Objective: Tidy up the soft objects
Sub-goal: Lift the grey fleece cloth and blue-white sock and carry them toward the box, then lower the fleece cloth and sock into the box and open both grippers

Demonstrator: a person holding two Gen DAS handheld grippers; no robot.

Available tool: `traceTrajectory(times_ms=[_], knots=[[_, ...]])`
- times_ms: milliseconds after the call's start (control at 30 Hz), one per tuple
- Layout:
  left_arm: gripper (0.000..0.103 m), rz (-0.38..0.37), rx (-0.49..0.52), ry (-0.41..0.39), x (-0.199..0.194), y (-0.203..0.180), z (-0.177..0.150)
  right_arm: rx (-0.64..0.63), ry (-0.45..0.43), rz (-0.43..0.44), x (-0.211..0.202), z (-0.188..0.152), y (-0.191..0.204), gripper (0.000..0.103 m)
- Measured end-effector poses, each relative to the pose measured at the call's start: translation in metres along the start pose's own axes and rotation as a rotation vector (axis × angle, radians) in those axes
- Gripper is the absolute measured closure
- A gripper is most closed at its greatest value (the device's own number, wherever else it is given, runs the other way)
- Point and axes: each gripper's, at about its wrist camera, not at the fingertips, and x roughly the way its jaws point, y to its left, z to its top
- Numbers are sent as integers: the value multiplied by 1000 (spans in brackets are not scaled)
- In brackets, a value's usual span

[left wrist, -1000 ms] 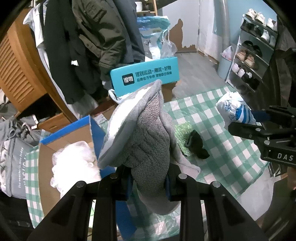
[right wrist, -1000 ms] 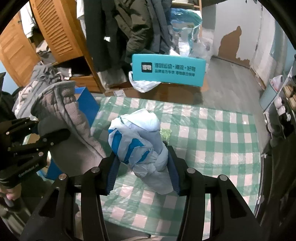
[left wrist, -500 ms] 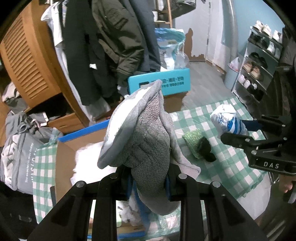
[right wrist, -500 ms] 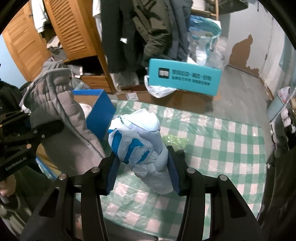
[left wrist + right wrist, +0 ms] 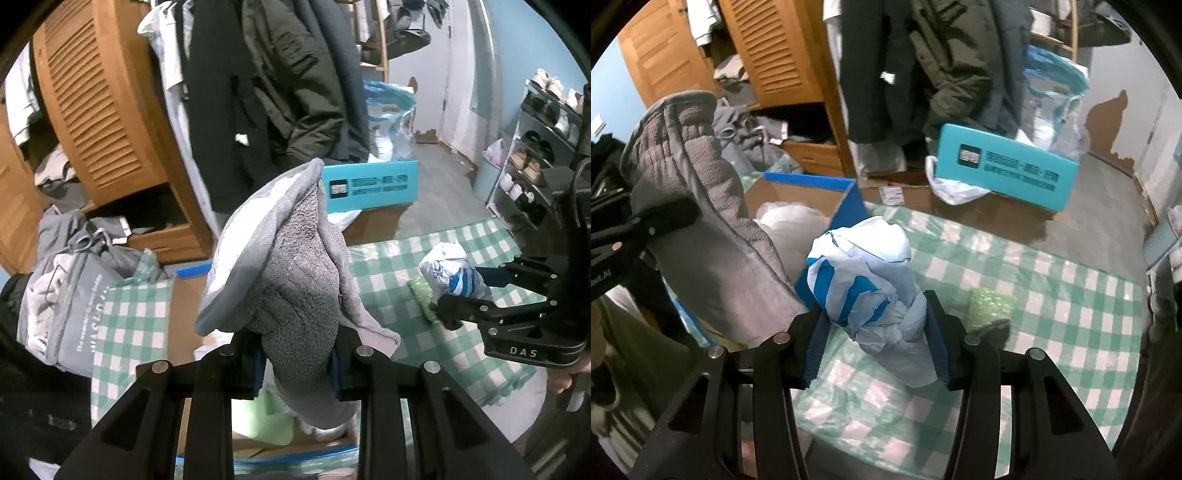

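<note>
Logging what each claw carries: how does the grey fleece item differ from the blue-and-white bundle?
The grey fleece item is fuzzy, plain grey cloth, folded loosely with a paler edge; the blue-and-white bundle is smooth, crinkled and striped, knotted into a compact roll. The fleece looks bulkier and flops over the left claw; the bundle stands compact in the right claw. Both are soft and gripped, lifted off the checked cloth.

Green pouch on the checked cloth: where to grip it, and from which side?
Probably from above, across its short width near the far end. The green pouch lies flat on the checked cloth, so only a top-down pinch seems to fit. A dark item covers its near end, so that end is blocked.
</note>
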Motion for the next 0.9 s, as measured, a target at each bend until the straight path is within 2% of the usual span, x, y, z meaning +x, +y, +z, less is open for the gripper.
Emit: traceTrajectory(times_ms=[300, 500, 900], knots=[[76, 51, 24, 24, 6, 38, -14, -56, 29, 39, 23, 11, 41, 55], [76, 42, -13, 69, 21, 62, -21, -100, 49, 56, 35, 15, 67, 55], [76, 75, -57, 155, 51, 97, -51, -162, 116, 92, 65, 14, 110, 55]])
